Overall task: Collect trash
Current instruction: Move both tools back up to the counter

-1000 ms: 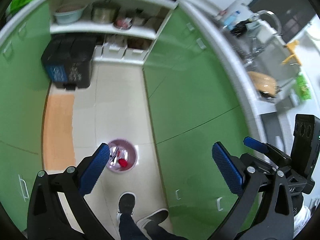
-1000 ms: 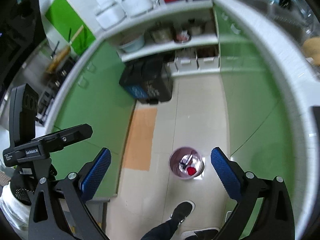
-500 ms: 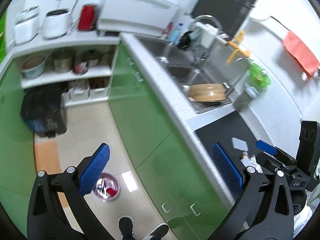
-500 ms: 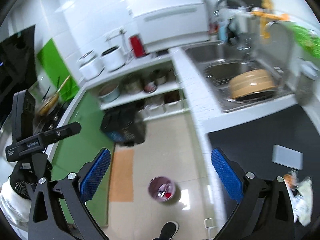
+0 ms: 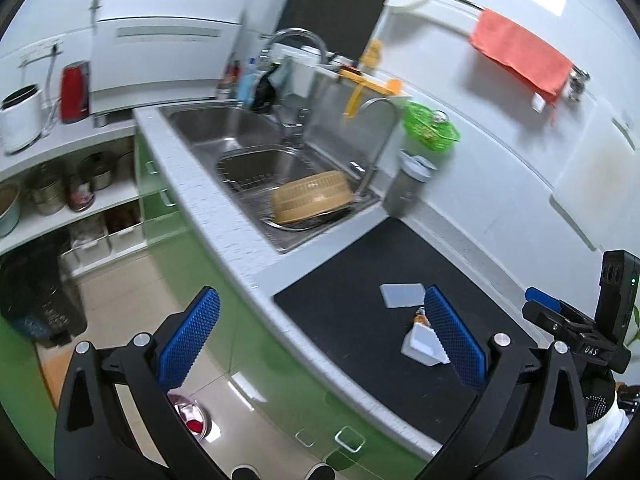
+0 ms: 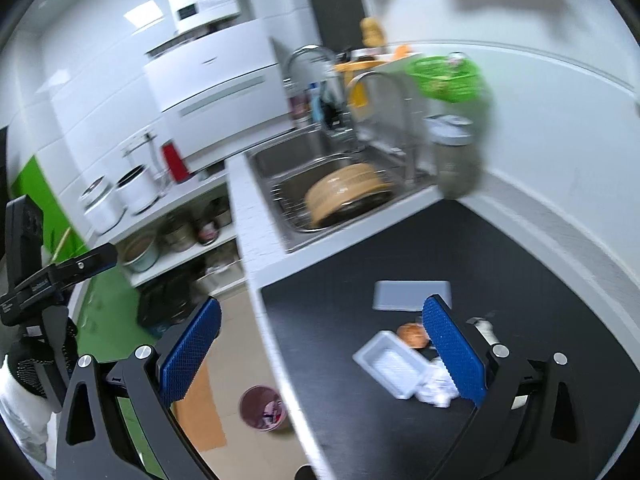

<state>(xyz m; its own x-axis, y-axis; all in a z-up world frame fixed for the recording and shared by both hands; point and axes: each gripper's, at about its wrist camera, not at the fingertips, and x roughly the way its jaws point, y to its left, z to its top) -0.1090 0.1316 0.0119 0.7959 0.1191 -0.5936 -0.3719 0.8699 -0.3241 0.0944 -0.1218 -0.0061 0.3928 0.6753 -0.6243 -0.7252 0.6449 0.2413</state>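
Trash lies on a black mat [image 6: 500, 264] on the counter: a white plastic tray [image 6: 394, 364], a crumpled white paper [image 6: 436, 386], a brown round scrap [image 6: 412, 334] and a flat grey-white lid [image 6: 412, 295]. The left wrist view shows the tray [image 5: 422, 346] and the lid [image 5: 402, 295] too. A small pink bin [image 6: 264, 409] with scraps in it stands on the floor below the counter edge; it is also low in the left view, the bin [image 5: 190, 420]. My left gripper [image 5: 320, 344] and my right gripper [image 6: 320, 352] are both open and empty, above the counter edge.
A steel sink [image 5: 256, 152] with a tan basket [image 5: 312, 202] lies beyond the mat, with a metal canister [image 5: 408, 188] beside it. Green cabinets [image 5: 256, 360] run under the counter. A black bin [image 5: 36, 292] and shelves of pots stand at the far left. A shoe shows at the bottom edge.
Both views have swung up from the floor and the pink bin to the counter; the black mat with its trash has come into view under both open grippers.
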